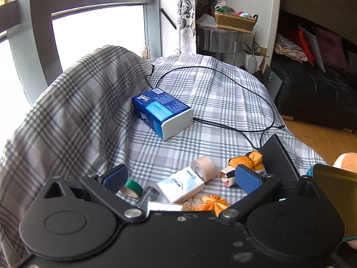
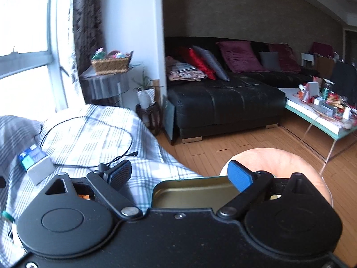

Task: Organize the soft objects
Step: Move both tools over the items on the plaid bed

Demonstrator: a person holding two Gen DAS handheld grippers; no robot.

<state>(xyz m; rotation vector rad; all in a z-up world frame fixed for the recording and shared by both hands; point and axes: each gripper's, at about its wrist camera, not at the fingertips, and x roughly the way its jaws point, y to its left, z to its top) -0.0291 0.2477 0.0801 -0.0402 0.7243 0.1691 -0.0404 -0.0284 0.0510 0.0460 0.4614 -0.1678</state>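
My left gripper (image 1: 181, 178) is open and empty above a cluster on the plaid cloth (image 1: 200, 84): a small white tissue pack (image 1: 180, 186), a beige tape roll (image 1: 203, 167), a green tape roll (image 1: 131, 188), an orange fabric bow (image 1: 212, 202) and an orange-patterned cloth bundle (image 1: 245, 163). A big blue tissue pack (image 1: 162, 111) lies farther back. My right gripper (image 2: 180, 175) is open, over an open gold tin (image 2: 196, 192) with nothing seen inside, which sits at the cloth's right edge; it also shows in the left wrist view (image 1: 334, 185).
A black cable (image 1: 223, 102) loops across the cloth. A wicker basket (image 1: 235, 21) with fabrics stands on a side table at the back. A black sofa (image 2: 223, 98) with cushions, a cluttered coffee table (image 2: 323, 116) and wooden floor (image 2: 245, 147) are to the right.
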